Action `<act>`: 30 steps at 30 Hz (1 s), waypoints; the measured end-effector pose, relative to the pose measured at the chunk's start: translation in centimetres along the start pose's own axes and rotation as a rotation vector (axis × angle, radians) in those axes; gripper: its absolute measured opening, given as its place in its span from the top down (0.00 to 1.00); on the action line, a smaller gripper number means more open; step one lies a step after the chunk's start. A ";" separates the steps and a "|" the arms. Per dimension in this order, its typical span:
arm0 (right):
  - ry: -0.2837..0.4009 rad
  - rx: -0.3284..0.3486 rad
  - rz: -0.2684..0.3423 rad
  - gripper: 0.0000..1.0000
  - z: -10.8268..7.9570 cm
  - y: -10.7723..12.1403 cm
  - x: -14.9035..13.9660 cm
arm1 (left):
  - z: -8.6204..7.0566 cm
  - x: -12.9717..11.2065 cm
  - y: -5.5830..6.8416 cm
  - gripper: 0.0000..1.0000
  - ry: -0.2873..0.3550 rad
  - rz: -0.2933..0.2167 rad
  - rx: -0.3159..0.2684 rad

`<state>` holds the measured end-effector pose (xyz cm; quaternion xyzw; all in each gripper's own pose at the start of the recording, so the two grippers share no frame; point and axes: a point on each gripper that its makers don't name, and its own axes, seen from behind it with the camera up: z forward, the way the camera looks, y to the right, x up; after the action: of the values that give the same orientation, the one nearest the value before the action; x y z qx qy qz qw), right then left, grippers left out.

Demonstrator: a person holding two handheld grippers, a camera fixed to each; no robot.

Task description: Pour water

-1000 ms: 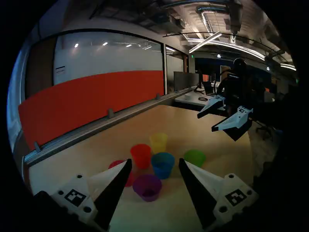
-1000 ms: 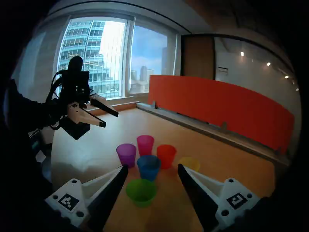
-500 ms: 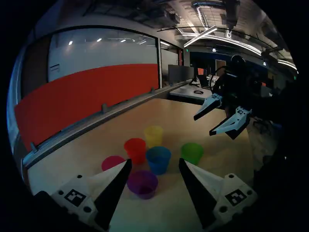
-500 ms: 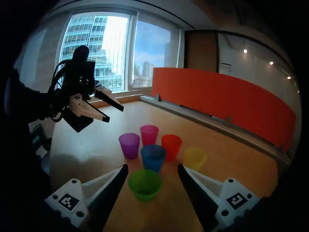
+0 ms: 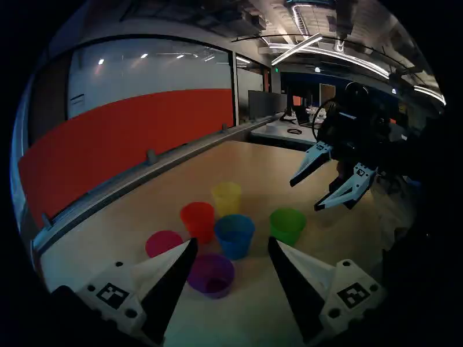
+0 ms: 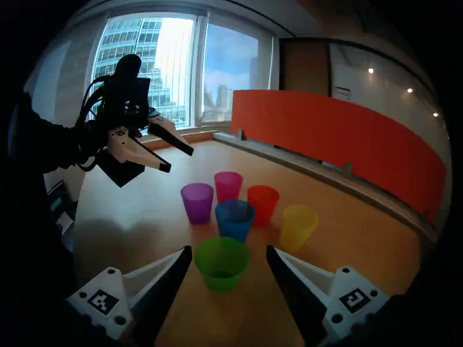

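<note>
Since neither gripper holds anything, both pairs of fingers (image 6: 156, 280) stand spread wide. The right gripper (image 6: 228, 248) hangs low with the green cup (image 6: 221, 263) just ahead of its gap. The left gripper (image 5: 231, 240) points down over the purple cup (image 5: 210, 274) from the far side of the cluster. This facing, downward pose looks like each hand lining up on the cup nearest it, probably one to pour from and one to receive.

The six cups stand upright and close together on the tabletop (image 6: 347, 248), mouths up. The blue cup (image 6: 234, 218) is in the middle, with the pink cup (image 6: 228, 185), red cup (image 6: 263, 203) and yellow cup (image 6: 298, 225) around it. Packed this tightly, the outer cups should be the easier ones to take. I cannot tell whether any holds water; the insides are too dim.

The only markings are black-and-white square tags (image 6: 102, 302) on the grippers, which are patterns, not words. A small notice (image 6: 342, 92) above the orange panel (image 6: 324, 133) is too small to read. No brand shows on the cups.
</note>
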<state>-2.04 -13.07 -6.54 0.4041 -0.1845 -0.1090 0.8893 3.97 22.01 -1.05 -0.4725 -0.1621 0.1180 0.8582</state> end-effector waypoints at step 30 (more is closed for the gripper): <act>-0.075 0.036 0.017 0.01 3.4 -0.9 -4.0 | 1.8 -0.7 0.0 0.10 -0.018 0.002 -0.022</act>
<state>-7.15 -14.60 -6.11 0.4141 -0.2231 -0.1133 0.8752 2.62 23.17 -0.22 -0.4809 -0.1704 0.1214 0.8514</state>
